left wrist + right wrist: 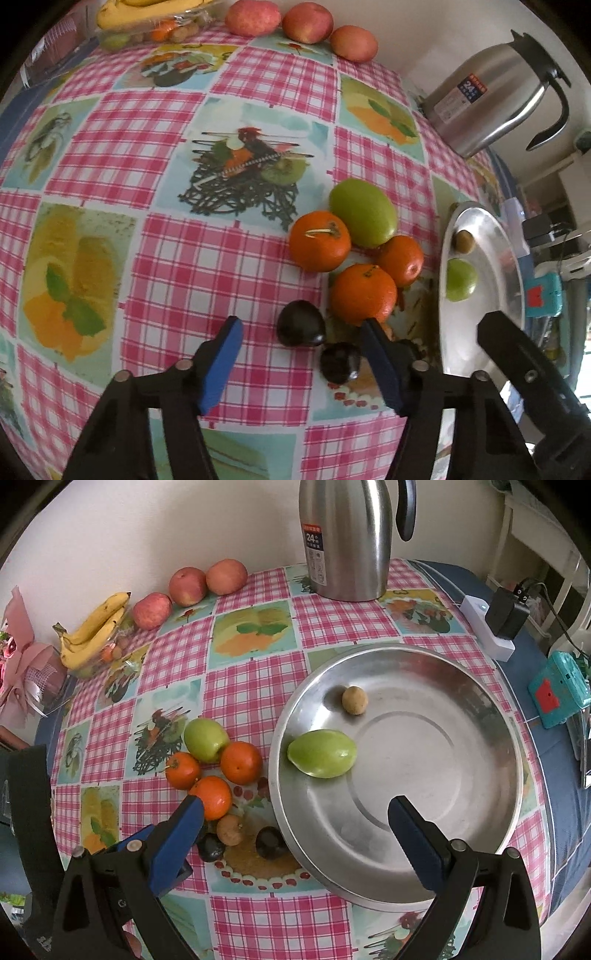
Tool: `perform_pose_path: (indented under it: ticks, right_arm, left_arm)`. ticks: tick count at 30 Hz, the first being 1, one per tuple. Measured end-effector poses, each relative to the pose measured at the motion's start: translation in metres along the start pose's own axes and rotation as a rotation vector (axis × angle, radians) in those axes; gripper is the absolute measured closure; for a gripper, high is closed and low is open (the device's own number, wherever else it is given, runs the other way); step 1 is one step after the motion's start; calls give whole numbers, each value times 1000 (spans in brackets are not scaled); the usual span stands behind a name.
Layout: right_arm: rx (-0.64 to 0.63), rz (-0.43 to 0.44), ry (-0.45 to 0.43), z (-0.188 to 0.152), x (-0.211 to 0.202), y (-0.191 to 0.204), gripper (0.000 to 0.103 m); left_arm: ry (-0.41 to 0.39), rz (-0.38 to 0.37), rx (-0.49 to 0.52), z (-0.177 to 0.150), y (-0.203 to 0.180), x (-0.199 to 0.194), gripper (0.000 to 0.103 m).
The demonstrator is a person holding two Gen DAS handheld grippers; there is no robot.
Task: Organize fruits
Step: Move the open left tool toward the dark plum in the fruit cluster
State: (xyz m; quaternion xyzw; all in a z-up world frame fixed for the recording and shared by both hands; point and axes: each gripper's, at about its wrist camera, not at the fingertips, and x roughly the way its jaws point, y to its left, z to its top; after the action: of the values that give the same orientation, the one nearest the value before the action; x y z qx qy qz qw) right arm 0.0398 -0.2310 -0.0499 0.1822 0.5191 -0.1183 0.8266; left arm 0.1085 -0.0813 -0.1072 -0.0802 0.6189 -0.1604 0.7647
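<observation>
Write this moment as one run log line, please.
left gripper: open, around dark fruit | right gripper: open, empty | metal plate: two fruits

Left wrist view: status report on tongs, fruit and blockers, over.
Left tongs open around dark fruit, pads not touching. Right tongs open, empty, over metal plate. Orange crowds right finger.

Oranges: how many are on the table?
3, clustered on the cloth left of the metal dish: one with a stem, one beside the green fruit, one nearest the camera. Small orange fruit in the far container is unclear.
</observation>
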Motion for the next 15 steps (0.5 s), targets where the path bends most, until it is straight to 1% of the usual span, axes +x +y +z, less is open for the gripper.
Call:
perform_pose_path:
  ticks: [2,4,8,15]
  right_arm:
    - [0,0,0,0,0,0,3]
    - [5,6,-2,0,-1,0,3]
    - [1,2,-3,0,-1,0,3]
    - [-7,5,0,0,0,2,3]
  left_arm:
    - [-2,-16,0,1,-1,-2,48]
    - [-3,-19,4,2,-2,-4,54]
    - [-3,14,10,5,-1,-7,55]
    - [-2,19,13,1,0,-5,58]
